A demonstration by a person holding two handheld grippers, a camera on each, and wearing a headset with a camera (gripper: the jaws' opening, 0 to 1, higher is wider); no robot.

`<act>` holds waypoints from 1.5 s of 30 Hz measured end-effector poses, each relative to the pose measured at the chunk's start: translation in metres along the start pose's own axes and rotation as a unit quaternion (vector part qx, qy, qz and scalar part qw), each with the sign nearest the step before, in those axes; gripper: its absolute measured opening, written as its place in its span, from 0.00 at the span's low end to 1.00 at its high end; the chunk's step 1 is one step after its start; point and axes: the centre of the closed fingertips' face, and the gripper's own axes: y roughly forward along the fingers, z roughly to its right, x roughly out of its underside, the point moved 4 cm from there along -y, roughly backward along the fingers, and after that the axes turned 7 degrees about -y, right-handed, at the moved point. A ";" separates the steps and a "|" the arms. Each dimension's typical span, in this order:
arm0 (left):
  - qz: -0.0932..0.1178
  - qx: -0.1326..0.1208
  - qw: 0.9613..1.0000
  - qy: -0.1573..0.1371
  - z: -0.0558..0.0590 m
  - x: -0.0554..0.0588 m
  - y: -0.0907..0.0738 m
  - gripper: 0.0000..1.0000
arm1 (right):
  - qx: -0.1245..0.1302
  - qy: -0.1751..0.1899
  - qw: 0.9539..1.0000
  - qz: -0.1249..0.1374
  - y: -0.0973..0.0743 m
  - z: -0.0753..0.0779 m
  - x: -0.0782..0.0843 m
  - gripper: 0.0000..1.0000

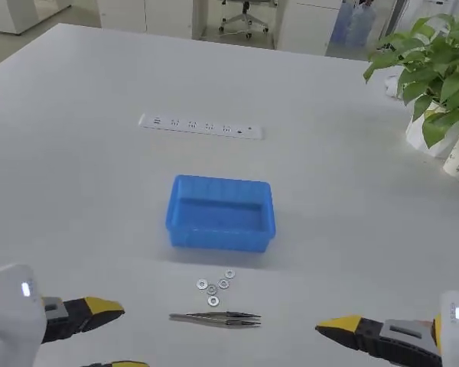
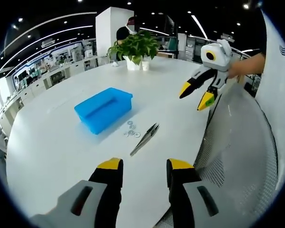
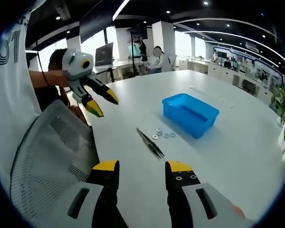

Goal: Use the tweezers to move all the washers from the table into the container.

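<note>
Left gripper jaws apart, holding nothing. Washers clustered on table, tweezers just beside, blue container behind. Right gripper jaws apart. Head view adds power strip; gripper views add mesh chair back. Shirt print not legible

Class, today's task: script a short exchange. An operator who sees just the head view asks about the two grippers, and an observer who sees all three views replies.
Operator: I see one yellow-tipped jaw at lower right. Open or shut?
Observer: Open. The left gripper view shows the right gripper with its jaws apart, holding nothing.
Operator: And the one on the other side?
Observer: The right gripper view shows the left gripper open too, and empty.
</note>
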 end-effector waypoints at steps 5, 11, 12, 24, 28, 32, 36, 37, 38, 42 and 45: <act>-0.038 -0.027 0.999 0.000 -0.010 -0.002 0.024 0.36 | -0.016 -0.050 0.998 -0.020 0.022 0.013 -0.009 0.40; -0.097 -0.004 0.992 0.077 -0.003 0.009 0.051 0.36 | -0.050 -0.088 0.994 -0.040 0.054 0.017 -0.017 0.40; -0.100 0.001 0.992 0.078 -0.004 0.010 0.054 0.35 | -0.057 -0.094 0.993 -0.044 0.060 0.017 -0.019 0.40; -0.089 0.020 0.994 0.065 -0.032 0.001 0.078 0.29 | -0.102 -0.113 0.985 -0.083 0.103 0.022 -0.017 0.33; -0.090 0.034 0.993 0.070 -0.035 0.000 0.085 0.27 | -0.114 -0.115 0.982 -0.098 0.110 0.024 -0.014 0.30; -0.095 0.059 0.991 0.073 -0.033 0.002 0.090 0.26 | -0.129 -0.111 0.979 -0.114 0.116 0.025 -0.008 0.28; -0.103 0.073 0.989 0.078 -0.032 0.004 0.092 0.25 | -0.140 -0.109 0.976 -0.126 0.118 0.024 -0.003 0.27; -0.104 0.075 0.989 0.078 -0.031 0.004 0.092 0.25 | -0.143 -0.111 0.975 -0.127 0.119 0.023 -0.002 0.26; -0.106 0.080 0.988 0.079 -0.031 0.005 0.093 0.24 | -0.144 -0.111 0.975 -0.129 0.119 0.023 -0.001 0.26; -0.110 0.094 0.986 0.082 -0.028 0.006 0.095 0.23 | -0.149 -0.112 0.973 -0.133 0.120 0.024 0.001 0.25; -0.114 0.106 0.984 0.085 -0.026 0.008 0.096 0.22 | -0.153 -0.115 0.972 -0.138 0.121 0.024 0.003 0.23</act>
